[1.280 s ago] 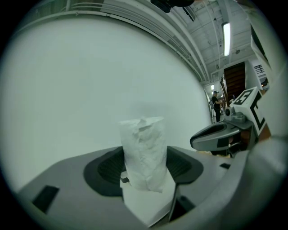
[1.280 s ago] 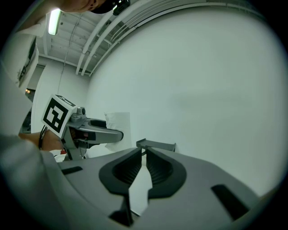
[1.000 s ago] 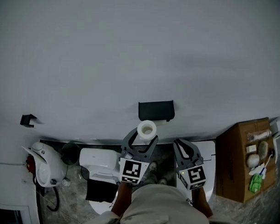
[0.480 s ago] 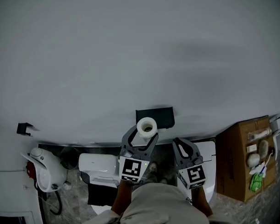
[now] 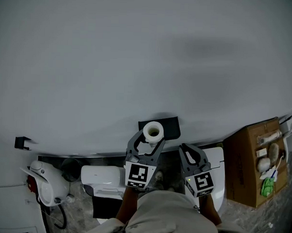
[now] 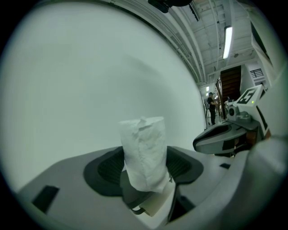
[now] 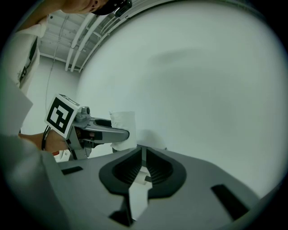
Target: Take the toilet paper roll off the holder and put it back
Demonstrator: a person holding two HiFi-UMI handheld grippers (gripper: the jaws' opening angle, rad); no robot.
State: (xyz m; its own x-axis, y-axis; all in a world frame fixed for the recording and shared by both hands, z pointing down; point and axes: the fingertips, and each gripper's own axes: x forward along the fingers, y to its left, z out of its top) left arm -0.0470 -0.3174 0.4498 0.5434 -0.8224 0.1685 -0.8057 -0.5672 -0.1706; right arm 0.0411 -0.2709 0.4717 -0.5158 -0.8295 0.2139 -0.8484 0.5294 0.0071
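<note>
Toilet paper roll [image 5: 153, 132] in the pinch of left gripper [image 5: 150, 138], by holder [image 5: 171, 124]; right gripper [image 5: 184, 149] pressed together

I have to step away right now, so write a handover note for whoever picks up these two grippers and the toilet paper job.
Left gripper: shut on the toilet paper roll, close to the wall.
Right gripper: shut, empty, beside the left one.
Holder: black, on the wall, right behind the roll in the head view; the roll does not seem to be on it.
Done: roll off the holder.
Left: put it back.
</note>
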